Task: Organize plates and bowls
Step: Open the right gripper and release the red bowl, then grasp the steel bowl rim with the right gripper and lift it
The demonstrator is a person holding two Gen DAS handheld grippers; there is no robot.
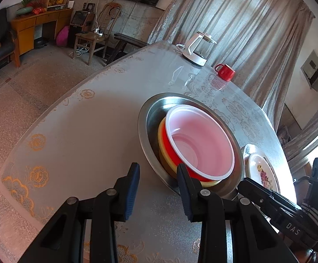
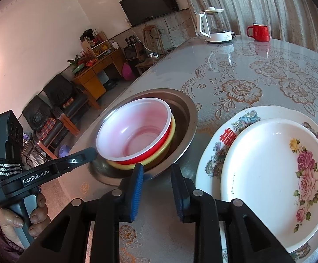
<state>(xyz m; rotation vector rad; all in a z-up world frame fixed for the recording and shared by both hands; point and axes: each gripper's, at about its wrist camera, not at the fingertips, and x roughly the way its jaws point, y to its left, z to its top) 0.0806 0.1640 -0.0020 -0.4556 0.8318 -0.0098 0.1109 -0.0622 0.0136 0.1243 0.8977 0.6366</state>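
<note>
A red bowl [image 1: 202, 144] with a pale inside sits nested in a yellow bowl [image 1: 162, 140], both inside a wide steel bowl [image 1: 145, 114] on the flowered table. My left gripper [image 1: 158, 173] is open at the steel bowl's near-left rim, one finger over the bowls and one over the table. In the right wrist view the same stack shows as red bowl [image 2: 135, 129], yellow bowl [image 2: 170, 140] and steel bowl [image 2: 187, 114]. My right gripper [image 2: 156, 173] is open, with the steel rim between its pads. A small rose plate [image 2: 275, 175] lies on a larger patterned plate [image 2: 213, 153] to the right.
A white kettle [image 2: 216, 28] and a red mug [image 2: 259, 31] stand at the table's far side. The table edge [image 1: 71, 96] drops to the floor on the left. A person's hand [image 2: 16, 214] holds the left gripper's handle. Chairs and a wooden desk stand across the room.
</note>
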